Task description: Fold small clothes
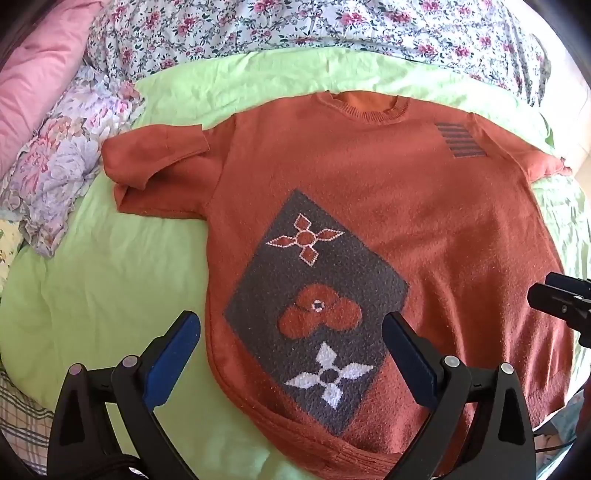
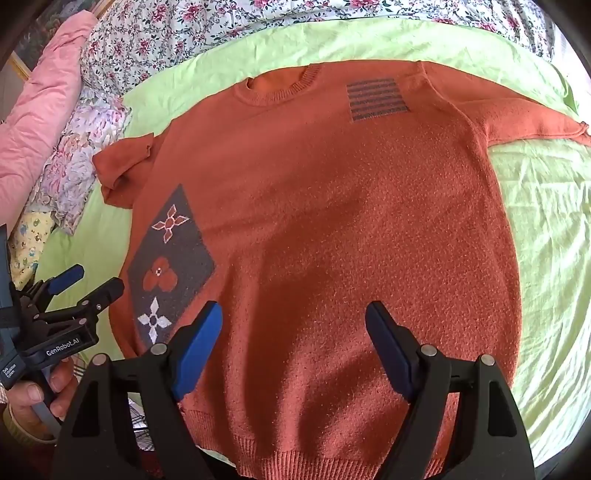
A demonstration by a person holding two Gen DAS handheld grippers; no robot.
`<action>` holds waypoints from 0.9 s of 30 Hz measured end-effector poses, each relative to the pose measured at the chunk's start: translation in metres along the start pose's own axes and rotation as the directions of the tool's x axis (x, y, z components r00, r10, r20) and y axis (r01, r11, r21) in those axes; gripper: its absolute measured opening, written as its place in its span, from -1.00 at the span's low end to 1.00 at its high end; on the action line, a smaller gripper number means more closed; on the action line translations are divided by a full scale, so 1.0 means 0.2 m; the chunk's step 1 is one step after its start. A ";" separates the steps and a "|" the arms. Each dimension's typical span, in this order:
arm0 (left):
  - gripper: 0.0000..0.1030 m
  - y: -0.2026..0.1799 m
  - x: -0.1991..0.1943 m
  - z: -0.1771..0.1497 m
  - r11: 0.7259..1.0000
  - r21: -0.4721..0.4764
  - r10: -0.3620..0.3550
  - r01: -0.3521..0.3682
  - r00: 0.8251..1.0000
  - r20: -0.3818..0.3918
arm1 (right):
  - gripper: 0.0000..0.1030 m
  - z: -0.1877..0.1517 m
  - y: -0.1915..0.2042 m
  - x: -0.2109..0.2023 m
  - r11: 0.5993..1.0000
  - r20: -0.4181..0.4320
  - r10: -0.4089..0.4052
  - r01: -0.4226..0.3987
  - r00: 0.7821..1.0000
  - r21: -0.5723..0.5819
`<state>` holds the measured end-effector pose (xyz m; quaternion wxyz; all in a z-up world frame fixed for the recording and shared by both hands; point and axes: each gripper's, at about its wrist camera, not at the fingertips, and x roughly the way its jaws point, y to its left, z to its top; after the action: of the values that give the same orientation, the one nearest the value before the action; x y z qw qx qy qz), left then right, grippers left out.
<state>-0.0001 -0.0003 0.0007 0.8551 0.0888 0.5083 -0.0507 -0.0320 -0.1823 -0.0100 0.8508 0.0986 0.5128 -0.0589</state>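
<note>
An orange knitted sweater (image 2: 332, 221) lies face up and mostly flat on a light green sheet (image 2: 546, 206), its neckline toward the far side of the bed and its ribbed hem nearest the tongs. A grey diamond patch (image 1: 314, 295) with flower motifs sits on one side of the front, and a small striped patch (image 2: 376, 99) sits near the opposite shoulder. One sleeve (image 1: 155, 166) is already bunched and doubled over on itself, while the other sleeve (image 2: 524, 114) stretches out sideways. The left gripper (image 1: 291, 354) hangs over the hem by the diamond patch with its jaws spread wide and nothing between them; the right gripper (image 2: 293, 339) hangs over the middle of the hem, likewise released and empty. Beyond the sheet lie a flowered quilt (image 2: 221, 29) and a pink blanket (image 2: 44, 92). The likely trouble from here is the thick knit: a pinch may catch only the top layer, so the back drags and wrinkles. The crumpled sleeve could also get trapped inside a fold, and the loose sheet could be grabbed along with the hem.
</note>
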 end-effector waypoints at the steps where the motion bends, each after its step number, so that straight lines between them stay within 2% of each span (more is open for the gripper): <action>1: 0.93 0.00 0.00 0.00 1.000 0.000 0.001 -0.001 1.000 0.000 | 0.56 0.00 0.00 0.00 1.000 0.002 0.001 -0.001 1.000 0.000; 12: 0.93 -0.01 -0.02 0.01 1.000 0.013 0.008 -0.008 1.000 0.006 | 0.56 0.03 -0.02 -0.03 1.000 0.005 0.016 -0.016 1.000 0.016; 13: 0.93 -0.01 -0.01 0.01 1.000 0.005 0.000 0.000 1.000 0.002 | 0.56 0.01 -0.02 -0.03 1.000 0.011 -0.013 0.013 1.000 0.009; 17: 0.93 -0.02 -0.01 0.01 1.000 0.009 -0.003 0.003 1.000 -0.001 | 0.56 0.00 -0.04 -0.04 0.999 0.020 -0.030 0.030 0.999 0.013; 22: 0.93 -0.04 -0.02 0.01 1.000 0.014 -0.006 0.006 1.000 0.007 | 0.56 0.00 -0.04 -0.05 1.000 0.020 -0.001 0.001 1.000 0.029; 24: 0.93 -0.04 -0.02 0.01 1.000 0.013 -0.009 0.009 1.000 0.012 | 0.56 0.00 -0.04 -0.05 1.000 0.067 -0.004 0.003 0.998 0.011; 27: 0.93 -0.04 -0.02 0.01 1.000 0.014 -0.023 0.023 1.000 0.021 | 0.56 0.00 -0.05 -0.05 1.000 0.074 -0.002 0.001 0.997 0.013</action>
<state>-0.0015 -0.0095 0.0045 0.8593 0.0884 0.4996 -0.0650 -0.0399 -0.1922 -0.0021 0.8686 0.1015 0.4805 -0.0664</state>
